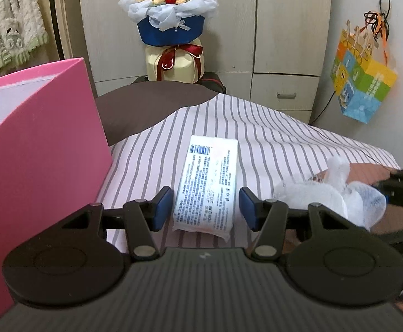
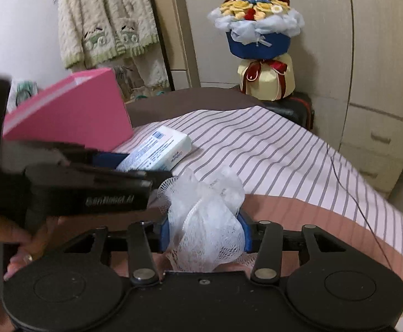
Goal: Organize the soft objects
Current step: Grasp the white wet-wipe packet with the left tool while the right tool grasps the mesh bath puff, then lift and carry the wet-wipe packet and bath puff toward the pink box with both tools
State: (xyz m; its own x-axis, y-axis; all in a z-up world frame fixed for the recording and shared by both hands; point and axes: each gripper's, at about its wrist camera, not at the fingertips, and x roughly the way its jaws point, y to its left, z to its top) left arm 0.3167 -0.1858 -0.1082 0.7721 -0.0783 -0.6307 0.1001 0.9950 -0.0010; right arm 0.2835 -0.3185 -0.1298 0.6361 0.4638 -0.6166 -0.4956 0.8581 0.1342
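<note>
A white soft pack of tissues with blue print lies on the striped bed sheet. My left gripper is open, its blue pads on either side of the pack's near end, not pressing it. A white mesh bath sponge sits between the blue pads of my right gripper, which is shut on it. The sponge also shows in the left wrist view, to the right of the pack. The pack shows in the right wrist view, behind the left gripper's black body.
A pink open box stands on the bed to the left of the pack. A flower bouquet stands at the far end by a wardrobe. A colourful bag hangs at the right. A thin black cable crosses the sheet.
</note>
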